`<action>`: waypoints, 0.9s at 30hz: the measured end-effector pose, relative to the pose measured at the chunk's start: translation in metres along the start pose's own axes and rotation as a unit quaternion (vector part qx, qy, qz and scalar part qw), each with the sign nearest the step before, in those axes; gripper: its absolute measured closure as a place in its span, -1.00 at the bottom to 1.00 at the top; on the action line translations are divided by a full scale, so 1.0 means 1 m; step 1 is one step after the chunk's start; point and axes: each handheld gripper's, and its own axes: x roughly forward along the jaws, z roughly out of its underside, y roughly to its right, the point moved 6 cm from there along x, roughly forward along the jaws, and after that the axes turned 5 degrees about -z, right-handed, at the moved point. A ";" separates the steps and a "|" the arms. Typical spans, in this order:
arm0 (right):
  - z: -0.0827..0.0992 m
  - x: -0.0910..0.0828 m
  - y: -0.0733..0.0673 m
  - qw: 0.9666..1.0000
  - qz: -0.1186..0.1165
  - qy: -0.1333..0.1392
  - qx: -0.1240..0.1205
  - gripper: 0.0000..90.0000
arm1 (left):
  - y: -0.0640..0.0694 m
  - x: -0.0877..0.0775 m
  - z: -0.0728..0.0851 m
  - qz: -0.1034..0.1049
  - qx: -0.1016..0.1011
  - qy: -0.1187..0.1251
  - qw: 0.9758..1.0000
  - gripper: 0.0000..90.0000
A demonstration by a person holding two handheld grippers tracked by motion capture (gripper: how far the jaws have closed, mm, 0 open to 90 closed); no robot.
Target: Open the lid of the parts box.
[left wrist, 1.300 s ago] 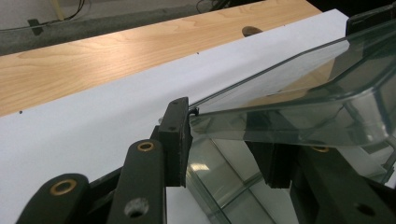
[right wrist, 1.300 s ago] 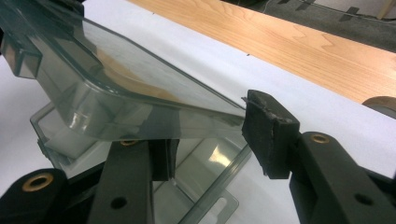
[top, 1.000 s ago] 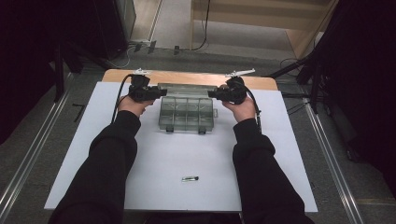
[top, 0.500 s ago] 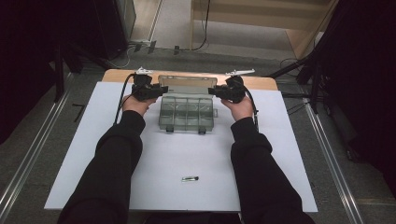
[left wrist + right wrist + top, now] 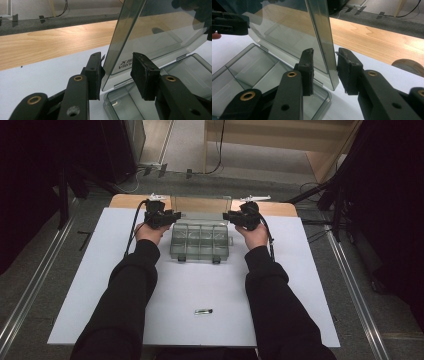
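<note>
A clear plastic compartment box [image 5: 200, 242] lies on the white board [image 5: 300, 285] with its lid [image 5: 200, 205] standing upright at the back. My left gripper [image 5: 174, 215] straddles the lid's left edge. In the left gripper view the lid [image 5: 155, 32] passes between the pads of my left gripper [image 5: 116, 72]; the left pad is close against it and the right pad stands apart. My right gripper [image 5: 226, 216] straddles the lid's right edge. In the right gripper view the lid [image 5: 294, 27] sits between the pads of my right gripper [image 5: 324, 70] with small gaps. Both are open.
A small dark oblong object [image 5: 203, 311] lies on the board near the front, between the person's forearms. A strip of wooden tabletop [image 5: 280, 209] runs behind the board, with grey floor and cables beyond it. The box's empty compartments [image 5: 249, 67] lie below the lid.
Both grippers have moved toward the back of the table, and the lid has swung up from low over the box to upright.
</note>
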 end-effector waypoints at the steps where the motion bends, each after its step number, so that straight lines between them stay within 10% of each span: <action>1: 0.000 0.001 0.001 1.000 0.001 0.002 -0.001 0.51 | 0.000 0.000 0.000 -0.001 0.001 0.000 1.000 0.33; 27: 0.010 0.019 0.011 1.000 0.013 0.012 0.023 0.59 | -0.002 0.018 0.005 -0.017 -0.017 0.011 1.000 0.33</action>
